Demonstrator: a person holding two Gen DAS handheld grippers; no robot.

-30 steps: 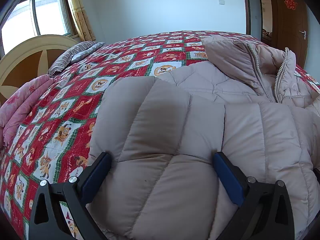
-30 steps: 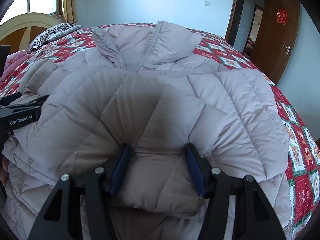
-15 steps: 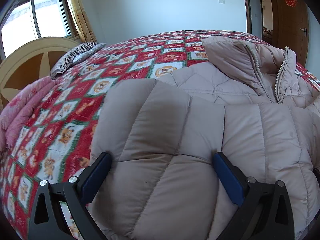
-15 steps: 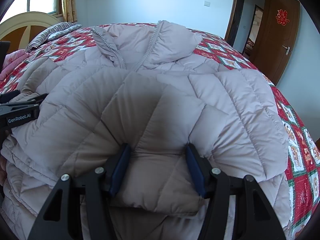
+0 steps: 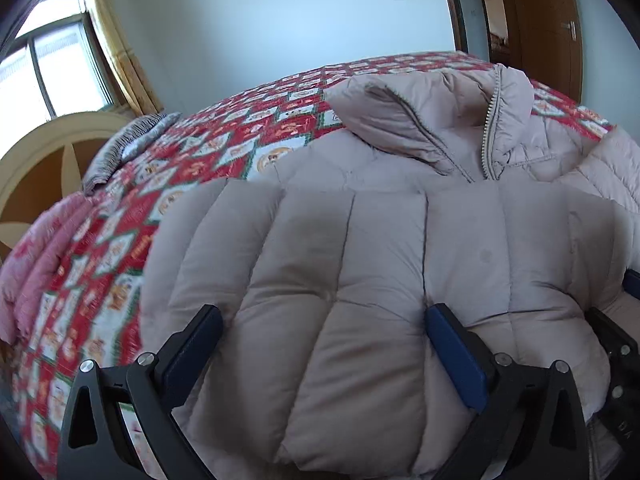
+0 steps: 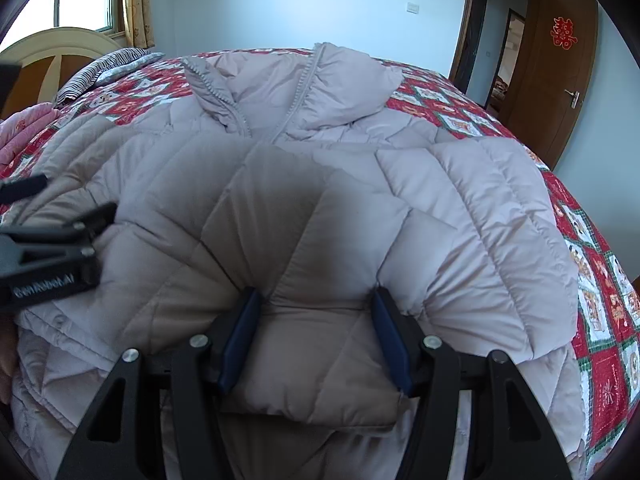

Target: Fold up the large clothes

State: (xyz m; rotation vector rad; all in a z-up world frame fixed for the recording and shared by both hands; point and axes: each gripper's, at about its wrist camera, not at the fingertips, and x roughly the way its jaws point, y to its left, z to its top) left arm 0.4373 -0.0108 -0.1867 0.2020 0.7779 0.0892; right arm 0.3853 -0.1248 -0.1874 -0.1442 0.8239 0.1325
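Across the bed lies the beige puffer jacket [image 6: 460,184], front up, collar [image 6: 344,88] toward the far wall and zipper [image 6: 298,92] partly open at the neck. Spread over most of the near half of the red patterned quilt [image 6: 600,280], with a quilted sleeve or side panel doubled over the chest.

Clamped on a bunched fold of that padding: the right gripper [image 6: 316,340], blue pads pressed into the fabric on both sides (padding bulging up between them and puckered around each finger). Pointing down at a slant toward the jacket's middle.

Spread wide over the jacket's left portion: the left gripper [image 5: 320,344], blue-padded fingers [image 5: 456,356] resting against the puffy panel, which swells between them. Cannot tell whether the pads squeeze the fabric or merely straddle it. Seen from the right wrist view as a black frame at the left edge [image 6: 44,256], just above the jacket's side.

Beyond the jacket: a striped pillow [image 5: 124,148] near the cream and brown headboard [image 5: 44,168], a pink folded blanket [image 5: 36,248] beside it. Farther off, a window [image 5: 60,68] with yellow curtain [image 5: 120,52], pale blue wall, and a brown wooden door [image 6: 560,72] with a red paper ornament [image 6: 564,34].
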